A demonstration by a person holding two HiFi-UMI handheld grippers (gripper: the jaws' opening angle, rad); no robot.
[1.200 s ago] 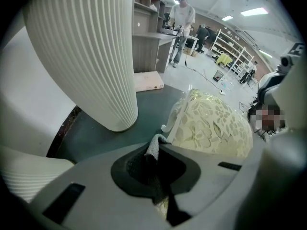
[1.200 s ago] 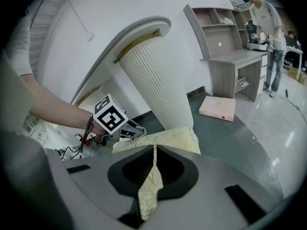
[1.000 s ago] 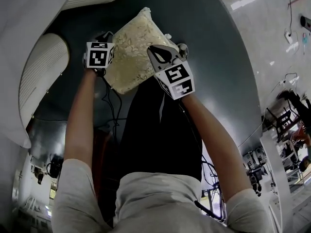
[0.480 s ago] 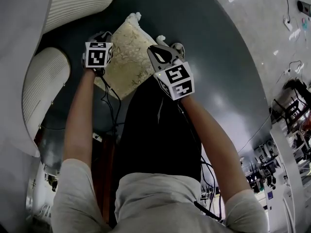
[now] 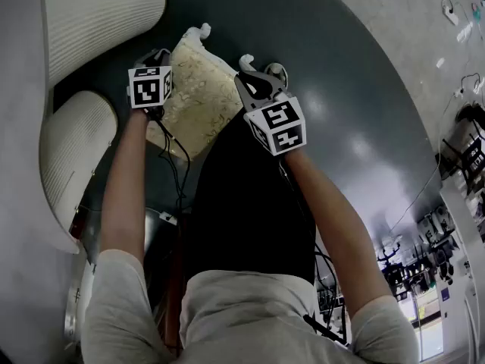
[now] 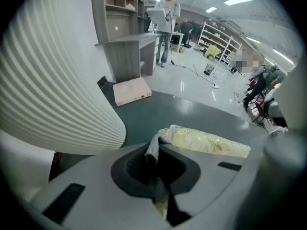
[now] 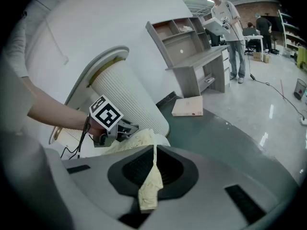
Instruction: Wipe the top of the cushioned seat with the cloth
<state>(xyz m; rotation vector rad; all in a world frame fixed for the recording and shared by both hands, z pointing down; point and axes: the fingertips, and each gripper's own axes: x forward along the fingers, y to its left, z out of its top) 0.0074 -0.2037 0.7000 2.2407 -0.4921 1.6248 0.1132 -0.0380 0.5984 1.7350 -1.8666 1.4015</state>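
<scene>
Head view, looking steeply down. A pale yellow cloth with a leafy pattern (image 5: 198, 97) hangs stretched between the two grippers, upper centre of the frame. It is over the dark grey-green round cushioned seat (image 5: 333, 82). Whether the cloth touches the seat top cannot be told from here.

Left gripper (image 5: 159, 58): upper left of centre, at the cloth's left edge, its marker cube facing the camera. In the left gripper view the jaws are closed tight, with a bunched corner of the cloth pinched between them. The rest of the cloth runs off to the right of that frame, above the seat.

Right gripper (image 5: 269, 74): just right of centre, at the cloth's right edge, a white corner of the cloth showing beside it. In the right gripper view the jaws are closed on a narrow fold of the cloth. The fold's loose end hangs down at lower centre.

White ribbed seat backs (image 5: 98, 14) curve along the left of the head view, next to the seat.

Background in both gripper views: a flat beige box (image 6: 131, 90) at the seat's far edge, a grey shelving desk (image 6: 127, 42) behind it, and a person (image 6: 165, 28) standing beside the desk.
</scene>
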